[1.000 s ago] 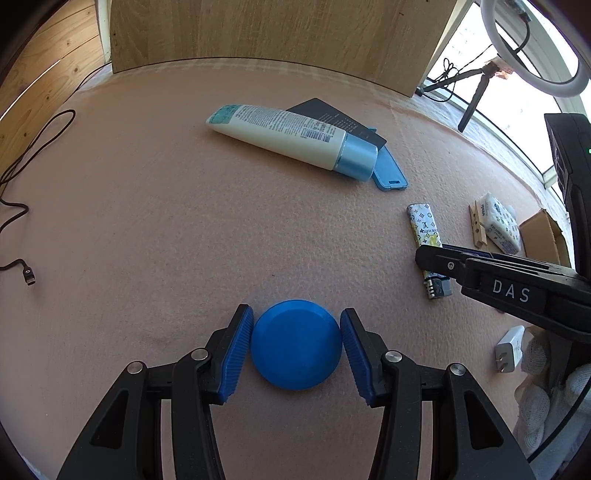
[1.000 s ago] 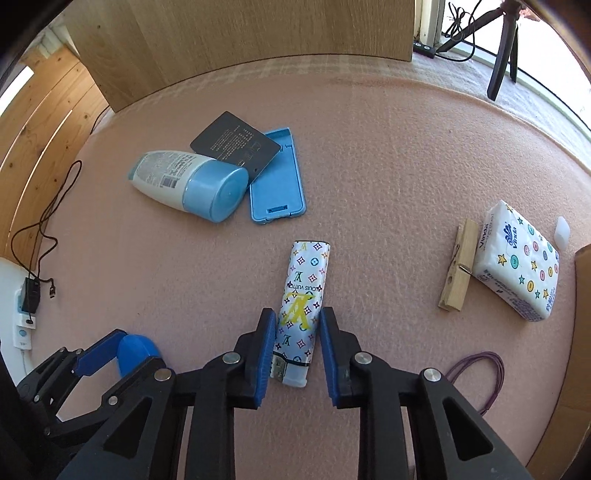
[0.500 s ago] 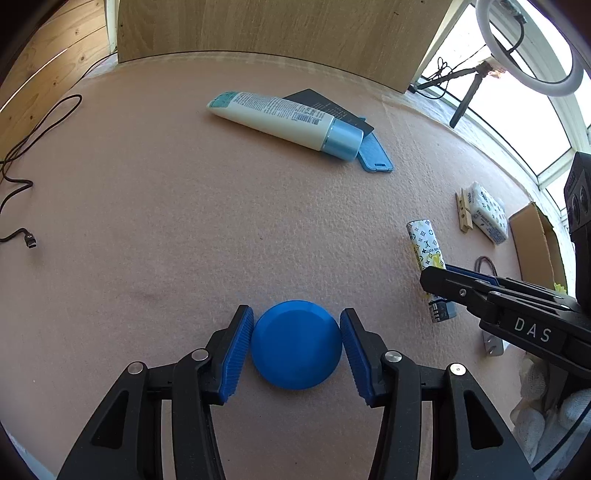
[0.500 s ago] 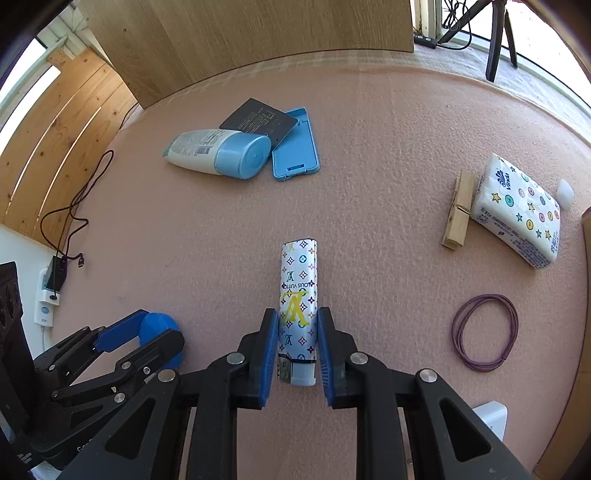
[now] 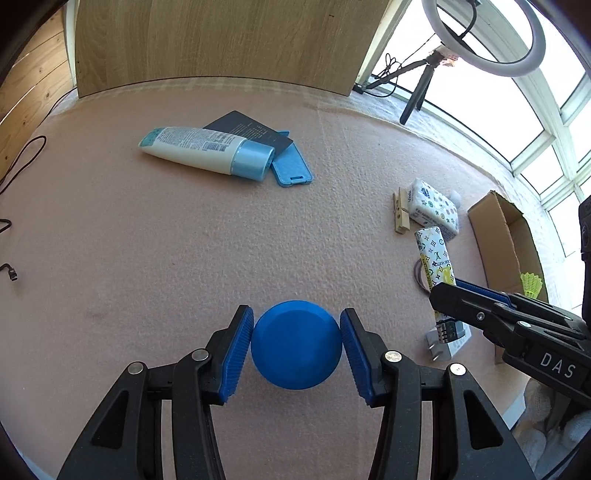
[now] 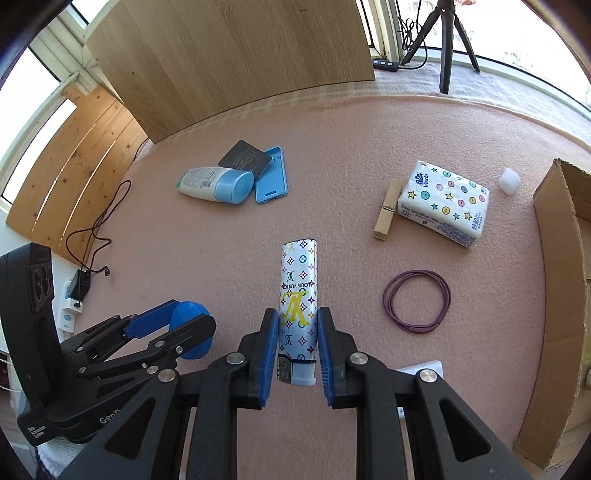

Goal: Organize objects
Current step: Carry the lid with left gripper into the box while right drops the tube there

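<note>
Blue disc (image 5: pixel 295 345): rigid, light, left gripper (image 5: pixel 296 349) jaws clamp its rim | lighter (image 6: pixel 297 306): slick, right gripper (image 6: pixel 297 343) jaws pinch its base

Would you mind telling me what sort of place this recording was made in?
Probably a sunlit room at home used for filming: pink carpet on the floor, large windows, and a ring light on a tripod.

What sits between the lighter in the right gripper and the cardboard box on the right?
On the mat, a loop of purple rubber band lies between the lighter, clamped in the right gripper, and the cardboard box. The lighter is lifted, so nothing visible blocks a carry above it; only the box wall must be cleared.
</note>
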`<state>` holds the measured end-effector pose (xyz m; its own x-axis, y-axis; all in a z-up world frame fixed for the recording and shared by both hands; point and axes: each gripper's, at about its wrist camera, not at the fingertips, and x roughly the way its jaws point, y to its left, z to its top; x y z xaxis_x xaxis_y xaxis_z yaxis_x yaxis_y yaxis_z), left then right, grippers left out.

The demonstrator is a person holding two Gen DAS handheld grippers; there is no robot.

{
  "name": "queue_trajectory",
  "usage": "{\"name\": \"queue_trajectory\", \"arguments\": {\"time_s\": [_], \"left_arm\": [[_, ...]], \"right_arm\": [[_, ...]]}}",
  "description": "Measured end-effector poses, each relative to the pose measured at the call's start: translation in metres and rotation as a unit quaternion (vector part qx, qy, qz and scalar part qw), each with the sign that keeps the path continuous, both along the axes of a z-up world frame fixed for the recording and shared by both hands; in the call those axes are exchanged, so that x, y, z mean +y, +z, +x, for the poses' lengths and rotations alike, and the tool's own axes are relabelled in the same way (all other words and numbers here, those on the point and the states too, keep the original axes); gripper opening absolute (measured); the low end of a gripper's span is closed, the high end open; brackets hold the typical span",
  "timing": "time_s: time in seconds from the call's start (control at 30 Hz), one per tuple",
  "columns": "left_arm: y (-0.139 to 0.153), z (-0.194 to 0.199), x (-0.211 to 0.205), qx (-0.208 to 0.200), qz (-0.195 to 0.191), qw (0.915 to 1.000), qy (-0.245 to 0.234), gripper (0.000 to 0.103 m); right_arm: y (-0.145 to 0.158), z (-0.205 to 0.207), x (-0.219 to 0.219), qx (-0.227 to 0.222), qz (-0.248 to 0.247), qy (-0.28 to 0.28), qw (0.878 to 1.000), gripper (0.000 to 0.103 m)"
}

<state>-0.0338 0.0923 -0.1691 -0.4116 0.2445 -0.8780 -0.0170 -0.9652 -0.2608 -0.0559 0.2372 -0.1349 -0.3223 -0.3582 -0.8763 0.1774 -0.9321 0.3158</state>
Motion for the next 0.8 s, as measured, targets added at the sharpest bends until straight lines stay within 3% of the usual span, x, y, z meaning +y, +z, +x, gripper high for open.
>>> {"name": "queue_trajectory", "arguments": {"time_s": [0.33,0.8], "left_arm": [[0.037,-0.023,0.082,0.035,0.008,0.9971,-0.067,0.052],[0.063,-0.051,0.226,0.059,0.023,0.9839,-0.167,0.052]], "right_arm": [[0.034,0.026,0.085,0.03,-0.011,-0.063,0.997,0.019],[0.04,0.063,0.193,0.037,0.009,-0.15,0.988,0.019]]}}
